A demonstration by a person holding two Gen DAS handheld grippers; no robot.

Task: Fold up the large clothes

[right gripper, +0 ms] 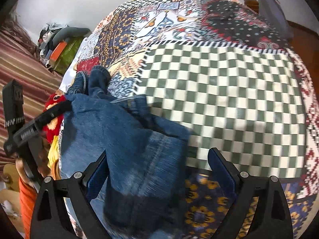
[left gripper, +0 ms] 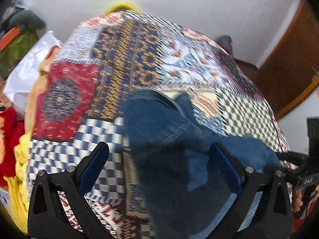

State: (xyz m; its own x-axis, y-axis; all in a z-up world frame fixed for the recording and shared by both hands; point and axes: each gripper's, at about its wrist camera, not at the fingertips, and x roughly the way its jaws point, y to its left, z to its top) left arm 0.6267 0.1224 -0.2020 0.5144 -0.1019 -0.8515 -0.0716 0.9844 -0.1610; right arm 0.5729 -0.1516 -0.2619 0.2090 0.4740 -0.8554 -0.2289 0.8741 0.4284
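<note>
A dark blue denim garment [left gripper: 159, 123] lies crumpled on a patchwork quilt [left gripper: 65, 91] that covers a bed. My left gripper [left gripper: 158, 145] hovers over it, open wide, with denim spread between and under its blue-padded fingers [left gripper: 93, 165]. In the right wrist view the same denim [right gripper: 111, 129] lies bunched at the left on the quilt [right gripper: 219, 91]. The right gripper [right gripper: 158, 151] stands open over the cloth's right edge, and the denim covers its left finger tip. Each gripper's black body shows at the edge of the other's view. Both views are motion-blurred.
Red and yellow clothes [left gripper: 12, 143] are heaped at the bed's left side, beside a white bag [left gripper: 26, 75] and green bundle [left gripper: 18, 47]. A brown wooden door [left gripper: 289, 63] stands at the right. A striped cloth [right gripper: 18, 63], a hand and an orange sleeve [right gripper: 28, 199] show at the left.
</note>
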